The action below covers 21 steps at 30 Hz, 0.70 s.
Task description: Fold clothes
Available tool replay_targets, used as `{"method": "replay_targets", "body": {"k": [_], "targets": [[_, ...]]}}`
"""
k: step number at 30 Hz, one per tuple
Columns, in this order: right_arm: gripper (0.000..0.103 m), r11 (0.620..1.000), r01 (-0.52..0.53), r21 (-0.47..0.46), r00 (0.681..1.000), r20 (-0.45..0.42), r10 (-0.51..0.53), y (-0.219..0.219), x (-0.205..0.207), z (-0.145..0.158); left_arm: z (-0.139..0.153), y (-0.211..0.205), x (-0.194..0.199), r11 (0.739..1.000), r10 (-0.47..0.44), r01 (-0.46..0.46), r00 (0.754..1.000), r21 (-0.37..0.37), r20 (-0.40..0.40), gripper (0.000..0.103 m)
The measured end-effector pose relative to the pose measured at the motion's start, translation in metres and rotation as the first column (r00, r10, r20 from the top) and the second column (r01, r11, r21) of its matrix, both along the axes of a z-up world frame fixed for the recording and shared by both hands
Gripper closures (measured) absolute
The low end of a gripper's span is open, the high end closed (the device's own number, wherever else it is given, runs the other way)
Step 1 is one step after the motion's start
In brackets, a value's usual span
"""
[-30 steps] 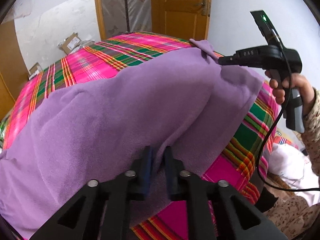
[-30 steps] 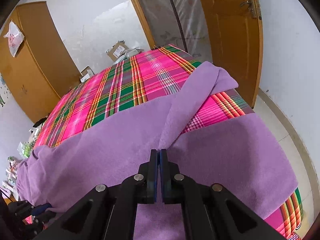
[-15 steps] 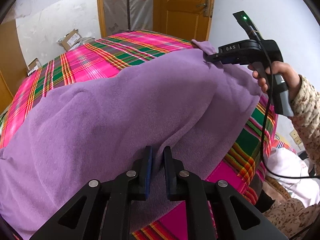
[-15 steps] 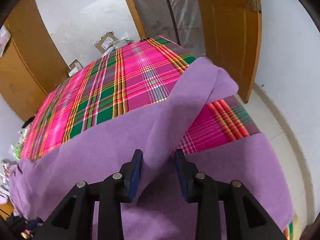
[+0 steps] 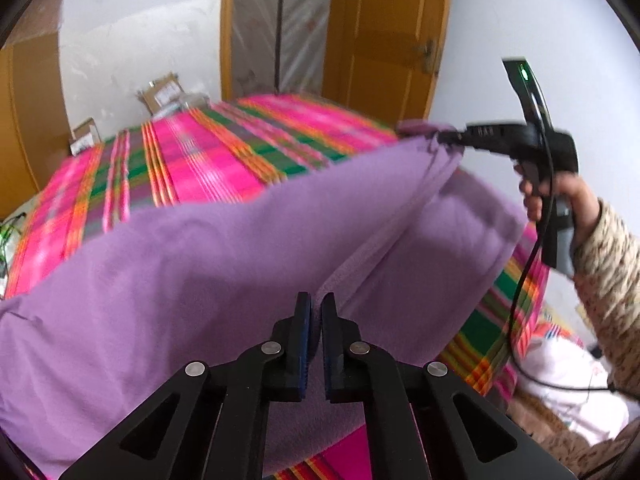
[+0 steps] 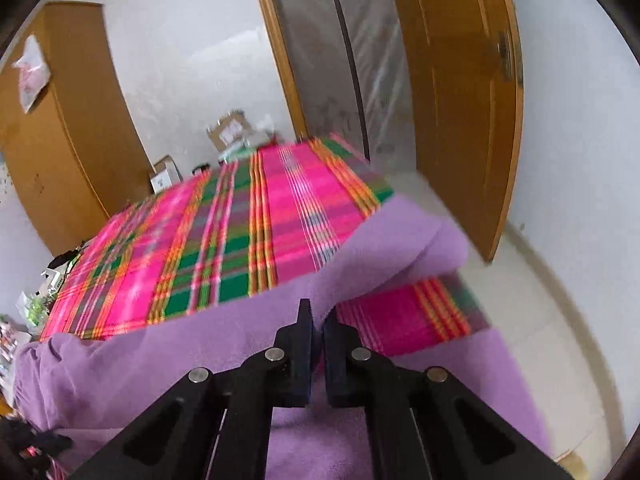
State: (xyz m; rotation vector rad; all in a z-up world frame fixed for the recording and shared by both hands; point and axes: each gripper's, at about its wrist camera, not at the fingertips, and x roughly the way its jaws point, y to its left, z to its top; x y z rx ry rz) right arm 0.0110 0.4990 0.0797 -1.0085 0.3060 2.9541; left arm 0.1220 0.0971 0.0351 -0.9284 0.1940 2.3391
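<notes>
Plaid bed (image 6: 248, 248) below, and both grippers, left gripper (image 5: 316, 312) and right gripper (image 6: 318, 320), have just closed their fingers on the purple blanket (image 5: 200, 280), its pinched edge stretched taut between them.

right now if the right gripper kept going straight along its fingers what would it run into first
The right gripper is already shut on the purple cloth, so more of that raised fold comes first. Beyond it probably lies the plaid bedspread, though depth is hard to judge.

Legible text: none, fyi. Lettering on your right gripper (image 5: 442, 136) body is blurred; cardboard box (image 5: 162, 96) labels too small.
</notes>
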Motion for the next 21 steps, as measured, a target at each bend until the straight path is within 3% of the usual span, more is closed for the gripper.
{"method": "replay_targets", "body": {"k": [5,11,15,21], "targets": [[0.099,0.999,0.021,0.027,0.997,-0.079,-0.019,0.0,0.021,0.028,0.02,-0.008,0.008,0.998,0.012,-0.009,0.999,0.061,-0.051,0.098],[0.099,0.995,0.063,0.071,0.987,-0.151,-0.051,0.003,0.054,0.048,0.029,-0.005,0.024,0.997,-0.022,0.029,0.996,0.078,-0.089,0.098],[0.099,0.991,0.087,0.101,0.985,-0.158,-0.07,0.01,0.075,0.042,0.025,0.002,0.031,0.997,-0.052,0.058,0.994,0.059,-0.094,0.098],[0.098,0.993,0.108,0.046,0.993,-0.052,-0.106,0.027,0.087,0.005,-0.003,0.017,0.035,0.994,-0.11,0.11,0.994,-0.014,-0.011,0.098]]}}
